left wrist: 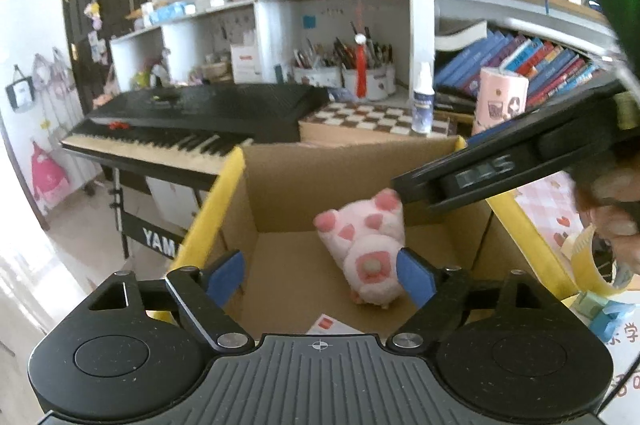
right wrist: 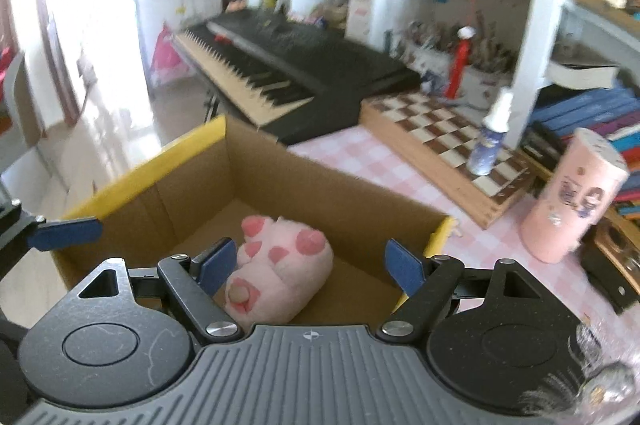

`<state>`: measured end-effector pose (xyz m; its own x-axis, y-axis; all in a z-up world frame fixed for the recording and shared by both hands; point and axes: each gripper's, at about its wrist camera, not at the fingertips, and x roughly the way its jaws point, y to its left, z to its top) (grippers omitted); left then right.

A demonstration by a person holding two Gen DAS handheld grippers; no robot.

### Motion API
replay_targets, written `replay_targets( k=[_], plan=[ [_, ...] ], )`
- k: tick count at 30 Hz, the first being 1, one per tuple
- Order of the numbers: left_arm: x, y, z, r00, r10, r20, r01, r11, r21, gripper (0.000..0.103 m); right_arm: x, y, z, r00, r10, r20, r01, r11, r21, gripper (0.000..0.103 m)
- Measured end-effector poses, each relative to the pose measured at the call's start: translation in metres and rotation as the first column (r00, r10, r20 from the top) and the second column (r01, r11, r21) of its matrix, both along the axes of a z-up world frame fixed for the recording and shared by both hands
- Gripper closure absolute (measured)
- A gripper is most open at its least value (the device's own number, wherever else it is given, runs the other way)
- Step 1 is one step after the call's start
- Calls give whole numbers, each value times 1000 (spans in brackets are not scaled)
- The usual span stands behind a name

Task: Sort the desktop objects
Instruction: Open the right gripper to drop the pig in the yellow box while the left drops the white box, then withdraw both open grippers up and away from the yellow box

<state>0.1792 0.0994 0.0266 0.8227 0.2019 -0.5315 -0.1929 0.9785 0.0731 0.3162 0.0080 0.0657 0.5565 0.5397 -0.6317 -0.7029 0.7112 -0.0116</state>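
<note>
A pink-and-white plush paw point(left wrist: 368, 249) point(right wrist: 280, 265) lies on the floor of a cardboard box with a yellow-taped rim point(left wrist: 224, 201) point(right wrist: 160, 161). My left gripper point(left wrist: 320, 275) hovers over the box with its blue pads wide apart and nothing between them; the plush lies below, near the right pad. My right gripper point(right wrist: 310, 265) is also open above the box, its pads clear of the plush. In the left wrist view the right gripper's black body point(left wrist: 500, 169) crosses the box's far right corner, held by a hand. One blue pad of the left gripper point(right wrist: 64, 233) shows in the right wrist view.
A white and red card point(left wrist: 332, 325) lies in the box's near corner. Behind the box are a black keyboard point(right wrist: 288, 65), a chessboard point(right wrist: 448, 149) with a spray bottle point(right wrist: 490, 141), and a pink cup point(right wrist: 568, 201). A yellow tape roll point(left wrist: 592, 265) sits to the right. Shelves hold books and pen cups.
</note>
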Motion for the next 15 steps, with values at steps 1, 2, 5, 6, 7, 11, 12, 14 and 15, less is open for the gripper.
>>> replay_targets(
  k=[1, 2, 5, 6, 7, 11, 12, 14, 15],
  plan=[
    [-3, 2, 2, 1000, 11, 10, -11, 1000, 0, 16, -5, -6, 5, 1000, -17, 9, 17, 1000, 19, 22],
    [-6, 3, 5, 1000, 17, 17, -17, 1000, -1, 16, -9, -11, 8, 999, -33, 18, 32, 999, 33, 22],
    [-13, 7, 12, 999, 26, 41, -26, 1000, 7, 16, -19, -24, 16, 995, -94, 35, 92, 994, 67, 22],
    [-16, 8, 14, 998, 27, 48, -28, 1000, 12, 16, -22, -28, 17, 993, -114, 35, 111, 991, 79, 22],
    [-19, 8, 17, 998, 29, 56, -30, 999, 17, 15, -26, -33, 19, 990, -136, 35, 133, 987, 93, 22],
    [-29, 11, 23, 996, 40, 81, -42, 999, 13, 12, -46, -47, 26, 975, -212, 66, 203, 971, 123, 22],
    [-32, 12, 24, 995, 43, 86, -44, 999, 9, 12, -52, -50, 27, 970, -229, 85, 218, 968, 124, 22],
    [-37, 14, 26, 994, 46, 98, -46, 999, 4, 12, -64, -57, 28, 957, -269, 112, 255, 958, 130, 22],
    [-40, 15, 27, 993, 45, 106, -45, 999, 1, 12, -69, -60, 29, 951, -286, 121, 270, 954, 135, 22]
  ],
)
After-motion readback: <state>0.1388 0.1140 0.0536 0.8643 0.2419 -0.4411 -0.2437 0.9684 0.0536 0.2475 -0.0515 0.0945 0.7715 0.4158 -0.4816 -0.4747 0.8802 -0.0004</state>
